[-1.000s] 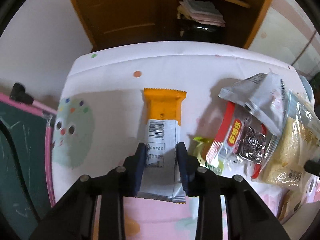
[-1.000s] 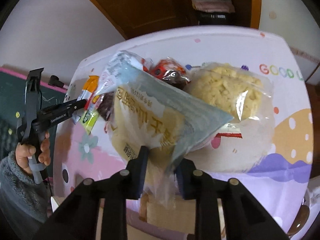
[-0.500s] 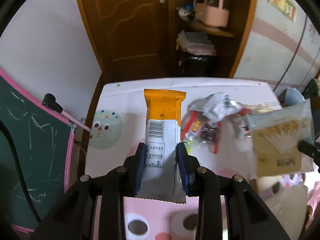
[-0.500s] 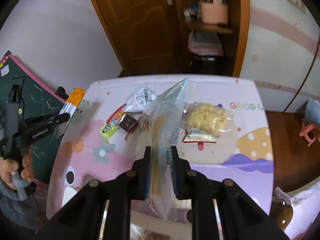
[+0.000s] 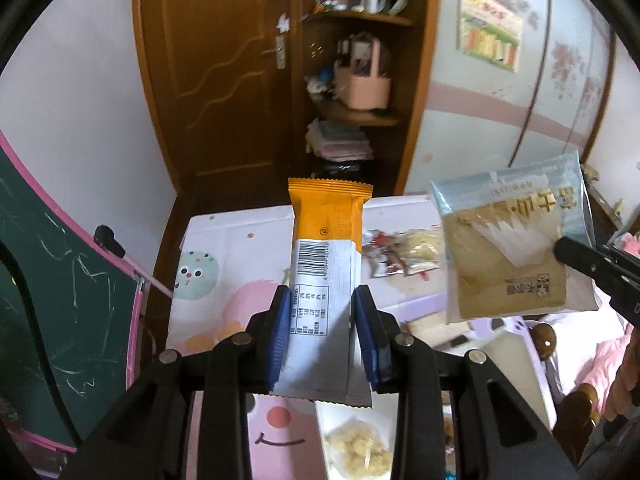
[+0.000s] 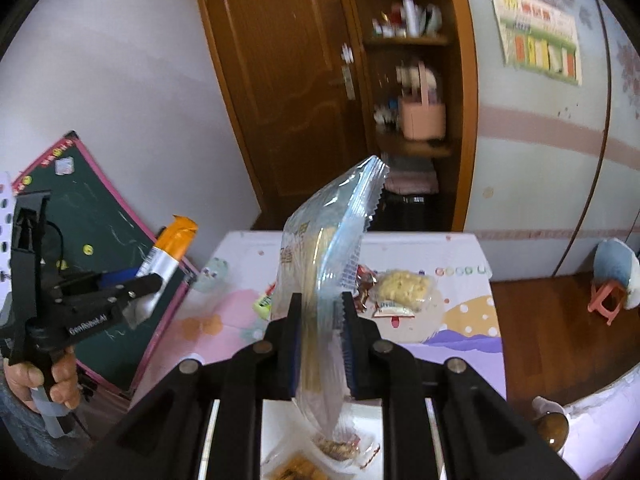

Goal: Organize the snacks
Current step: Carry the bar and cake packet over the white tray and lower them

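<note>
My left gripper (image 5: 322,306) is shut on an orange and white snack bar (image 5: 326,256) and holds it high above the table; the bar also shows in the right wrist view (image 6: 170,250). My right gripper (image 6: 320,312) is shut on a clear blue-edged bag of yellow biscuits (image 6: 320,264), held edge-on in the air; the bag shows flat-on in the left wrist view (image 5: 516,248). More snack packets (image 5: 394,254) stay on the table, among them a bag of yellow puffs (image 6: 402,286) and a red wrapper (image 6: 364,280).
The table has a pink and purple cartoon cloth (image 5: 224,312). A green chalkboard (image 5: 60,300) leans at the left. A wooden door (image 5: 224,80) and corner shelves (image 5: 360,116) stand behind. A white box with snacks (image 5: 356,448) lies below the grippers.
Both grippers have risen well above the table and pulled back, each carrying its packet. The table and the remaining snacks look smaller and farther away.
</note>
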Demonstrator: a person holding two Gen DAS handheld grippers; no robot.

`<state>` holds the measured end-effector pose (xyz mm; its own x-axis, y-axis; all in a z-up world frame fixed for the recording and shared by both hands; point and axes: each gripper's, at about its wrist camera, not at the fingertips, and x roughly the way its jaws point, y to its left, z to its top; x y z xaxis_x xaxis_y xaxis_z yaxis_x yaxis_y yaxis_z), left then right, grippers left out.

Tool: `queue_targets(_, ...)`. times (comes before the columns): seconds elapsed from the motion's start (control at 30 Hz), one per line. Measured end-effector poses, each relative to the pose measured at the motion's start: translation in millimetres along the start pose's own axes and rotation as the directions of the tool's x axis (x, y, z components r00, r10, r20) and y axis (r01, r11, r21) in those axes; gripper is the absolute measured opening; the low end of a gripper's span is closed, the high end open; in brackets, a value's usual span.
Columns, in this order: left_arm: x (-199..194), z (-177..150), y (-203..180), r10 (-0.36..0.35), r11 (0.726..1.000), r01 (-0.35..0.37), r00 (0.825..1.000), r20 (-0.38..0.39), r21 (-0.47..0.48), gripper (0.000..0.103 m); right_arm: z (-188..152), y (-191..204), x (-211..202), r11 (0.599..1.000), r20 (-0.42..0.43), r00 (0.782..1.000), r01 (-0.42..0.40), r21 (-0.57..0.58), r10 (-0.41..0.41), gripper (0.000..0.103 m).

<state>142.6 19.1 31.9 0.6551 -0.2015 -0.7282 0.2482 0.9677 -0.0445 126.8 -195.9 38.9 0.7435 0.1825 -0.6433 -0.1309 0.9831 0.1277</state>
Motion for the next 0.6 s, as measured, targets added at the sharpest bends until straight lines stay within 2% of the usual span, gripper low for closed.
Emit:
queue_targets(0.3,-52.3,-37.7,-40.5,-0.064,0.997,0.062,0.998,0.03,0.051,0.031,-32.7,14.9,-74.4,0.999,0.096,0.995,-0.035,-0.002,0.035,0.016)
queue_targets(0.6,-77.8,-84.3,-63.4,-0.126,0.99,0.123,0.992,0.03,0.064,0.031,-78.4,23.9,-110.2,0.998,0.093,0.993,-0.07,0.001,0.07,0.016)
